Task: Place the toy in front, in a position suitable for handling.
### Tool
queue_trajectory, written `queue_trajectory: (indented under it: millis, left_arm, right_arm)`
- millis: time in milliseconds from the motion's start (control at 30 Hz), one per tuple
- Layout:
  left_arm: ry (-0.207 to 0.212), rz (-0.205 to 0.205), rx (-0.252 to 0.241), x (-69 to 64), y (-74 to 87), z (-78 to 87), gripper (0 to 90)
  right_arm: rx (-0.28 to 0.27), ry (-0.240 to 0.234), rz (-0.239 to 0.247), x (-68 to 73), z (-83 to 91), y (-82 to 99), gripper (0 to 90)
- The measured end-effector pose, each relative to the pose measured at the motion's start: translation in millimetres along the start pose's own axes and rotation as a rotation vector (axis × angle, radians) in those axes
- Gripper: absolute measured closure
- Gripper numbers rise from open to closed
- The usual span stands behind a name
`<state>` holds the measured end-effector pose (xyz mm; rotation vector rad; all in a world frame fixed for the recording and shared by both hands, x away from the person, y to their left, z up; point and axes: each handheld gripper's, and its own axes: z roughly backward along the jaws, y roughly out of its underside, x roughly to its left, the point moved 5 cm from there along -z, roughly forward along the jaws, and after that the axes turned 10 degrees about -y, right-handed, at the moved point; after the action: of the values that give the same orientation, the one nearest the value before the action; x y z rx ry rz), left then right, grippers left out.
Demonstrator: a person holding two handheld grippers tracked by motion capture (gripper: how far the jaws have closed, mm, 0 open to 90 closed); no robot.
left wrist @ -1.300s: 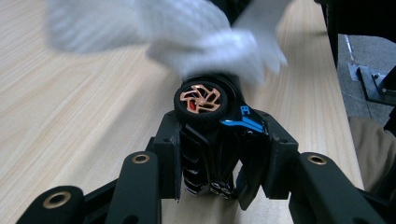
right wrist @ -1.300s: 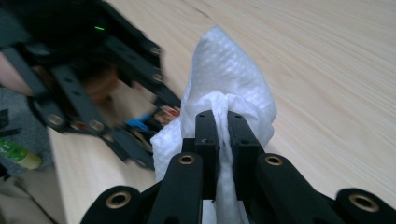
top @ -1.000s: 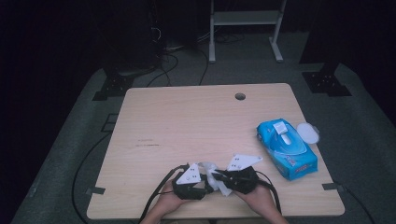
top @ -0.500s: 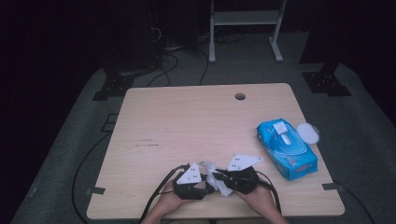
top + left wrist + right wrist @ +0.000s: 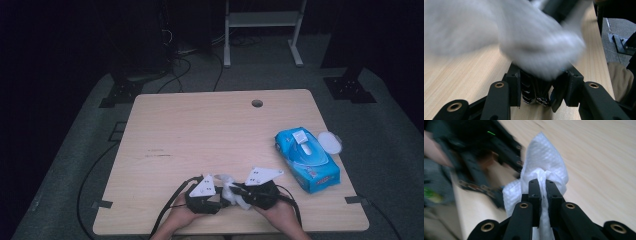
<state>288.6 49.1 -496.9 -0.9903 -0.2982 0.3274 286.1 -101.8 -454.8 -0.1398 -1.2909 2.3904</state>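
Observation:
At the table's near edge my two grippers meet tip to tip. My right gripper (image 5: 239, 192) (image 5: 542, 186) is shut on a crumpled white tissue (image 5: 231, 189) (image 5: 544, 157), which bunches out past its jaws. My left gripper (image 5: 216, 197) (image 5: 541, 82) is shut on a small black object (image 5: 535, 92) with shiny ribbed parts. In the left gripper view the tissue (image 5: 536, 50) lies blurred over the top of that object and hides most of it. In the right gripper view, the left gripper (image 5: 486, 157) shows blurred just beyond the tissue.
A blue tissue pack (image 5: 306, 159) lies at the right side of the wooden table (image 5: 200, 130), with a white round lid (image 5: 330, 142) beside it. A cable hole (image 5: 257, 103) sits near the far edge. Cables trail off the near edge.

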Motion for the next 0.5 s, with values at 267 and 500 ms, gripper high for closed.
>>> queue_trajectory:
  millis: [267,500]
  left_arm:
    - [-0.001,-0.007,0.004,2.9,0.4,1.0,58.0]
    - [-0.003,-0.005,0.005,2.8,0.3,1.2,58.1]
  right_arm:
    - [-0.004,0.103,-0.085,-33.4,34.8,18.7,84.1]
    - [0.004,0.05,-0.019,-12.8,17.0,10.2,84.0]
